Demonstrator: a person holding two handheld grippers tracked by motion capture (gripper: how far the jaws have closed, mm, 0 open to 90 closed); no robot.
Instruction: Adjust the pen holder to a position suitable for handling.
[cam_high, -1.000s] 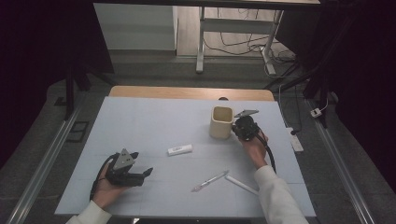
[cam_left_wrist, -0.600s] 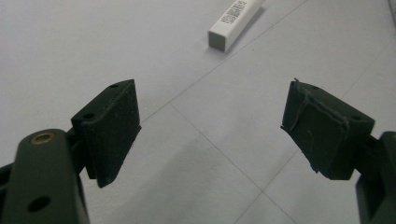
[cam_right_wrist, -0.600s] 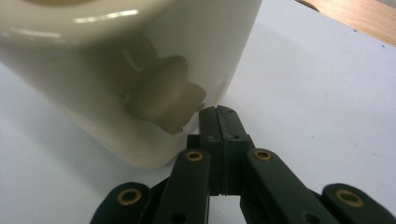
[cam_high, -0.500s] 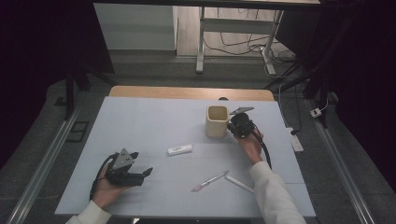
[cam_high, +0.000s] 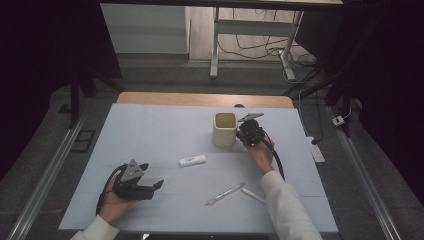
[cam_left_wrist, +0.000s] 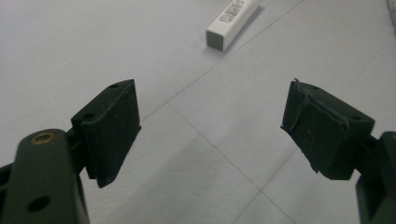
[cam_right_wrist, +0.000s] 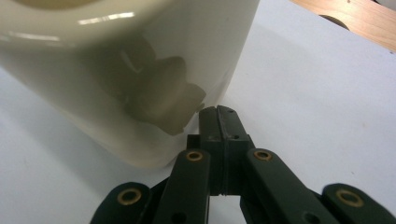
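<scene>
Right gripper (cam_high: 248, 134) has its jaws shut tight with nothing between them, tips pressed against the side of the cream glossy ceramic cup (cam_high: 224, 129), which stands upright on the pale blue table sheet (cam_high: 150, 130) toward the far right. Cup looks rigid, weighty, slick and breakable; likely slides when nudged low, best gripped over the rim wall. Left gripper (cam_high: 134, 181) rests open, empty, near-left.

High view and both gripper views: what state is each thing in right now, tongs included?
Cream cup: upright, open top, right tongs' tips against its side.
Right tongs: shut, nothing between them.
Left tongs: open, nothing between them, low over the table.
White eraser: lying flat, untouched.
Pen: lying flat, untouched.
White stick: lying flat beside the pen.
</scene>
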